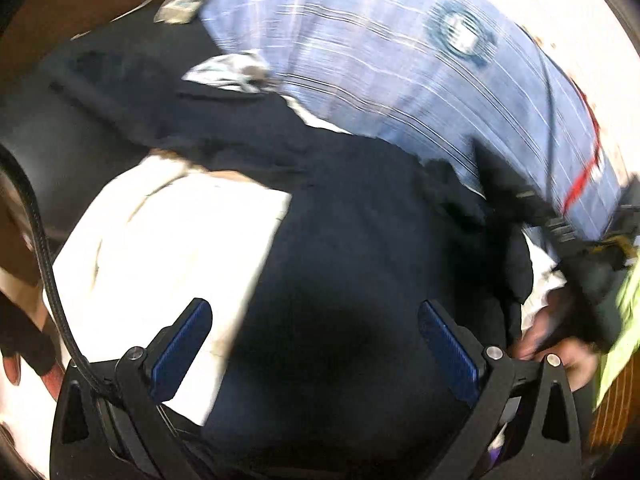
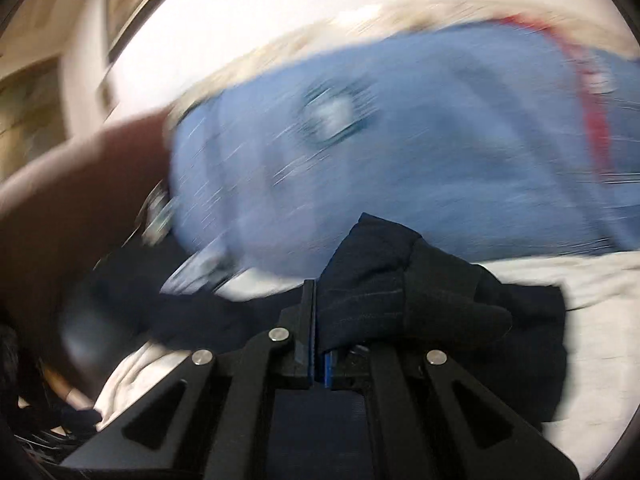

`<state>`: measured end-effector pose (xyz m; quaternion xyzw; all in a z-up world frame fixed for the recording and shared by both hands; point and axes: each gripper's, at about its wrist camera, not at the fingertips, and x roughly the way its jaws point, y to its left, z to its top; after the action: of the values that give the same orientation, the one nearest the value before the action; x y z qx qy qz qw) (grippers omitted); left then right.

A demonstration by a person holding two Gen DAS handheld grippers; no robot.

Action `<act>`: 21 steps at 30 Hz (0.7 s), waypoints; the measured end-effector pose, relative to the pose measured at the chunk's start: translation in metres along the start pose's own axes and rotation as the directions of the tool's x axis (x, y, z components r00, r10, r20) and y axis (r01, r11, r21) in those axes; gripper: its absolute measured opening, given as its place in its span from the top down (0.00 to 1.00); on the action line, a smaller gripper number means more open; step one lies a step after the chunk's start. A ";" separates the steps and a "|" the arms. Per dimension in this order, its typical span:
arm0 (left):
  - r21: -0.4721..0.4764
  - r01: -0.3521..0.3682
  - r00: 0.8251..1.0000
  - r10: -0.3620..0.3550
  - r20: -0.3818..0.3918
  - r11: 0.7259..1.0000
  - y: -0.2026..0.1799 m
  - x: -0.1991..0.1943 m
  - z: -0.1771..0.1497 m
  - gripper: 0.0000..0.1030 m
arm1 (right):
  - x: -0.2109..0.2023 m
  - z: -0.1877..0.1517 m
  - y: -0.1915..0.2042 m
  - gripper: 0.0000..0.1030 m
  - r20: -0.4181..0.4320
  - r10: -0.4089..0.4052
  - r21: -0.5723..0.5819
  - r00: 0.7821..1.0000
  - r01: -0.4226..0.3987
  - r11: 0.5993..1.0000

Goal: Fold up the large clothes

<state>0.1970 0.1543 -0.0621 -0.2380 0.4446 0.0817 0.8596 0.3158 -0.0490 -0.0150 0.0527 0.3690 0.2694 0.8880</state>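
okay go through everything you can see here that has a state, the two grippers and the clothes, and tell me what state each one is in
left gripper: open, holding nothing, above the dark cloth.
right gripper: shut on a bunched fold of the dark garment.
dark garment: rumpled, partly spread over the white sheet.
blue plaid cloth: lying behind the dark garment; folded or not, cannot tell.
white sheet: flat, partly covered.

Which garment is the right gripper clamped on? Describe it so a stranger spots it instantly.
Start at the big blue plaid pillow lying on the white bedding. Just in front of it lies a dark navy garment, bunched into a peak, pinched in the right gripper. Unlike the pale sheet and blue pillow, it is near-black with faint pinstripes.
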 end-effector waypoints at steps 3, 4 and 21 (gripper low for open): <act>-0.023 -0.027 1.000 0.028 0.008 0.999 0.023 0.004 0.007 0.01 | 0.065 -0.035 0.046 0.97 -0.148 0.030 -0.096 0.989 -0.044 0.994; -0.030 -0.035 0.999 0.035 0.009 0.999 0.030 0.006 0.010 0.01 | 0.084 -0.048 0.058 0.97 -0.202 0.027 -0.136 0.979 -0.055 0.989; 0.128 0.207 0.978 -0.210 0.009 0.970 -0.032 0.064 0.017 0.01 | 0.000 -0.063 -0.050 0.34 -0.120 -0.102 0.195 0.988 0.124 0.973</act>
<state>0.2580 0.1298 -0.0944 -0.2274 0.4116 -0.0349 0.8819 0.2951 -0.0985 -0.0747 0.1066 0.4447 0.1821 0.8704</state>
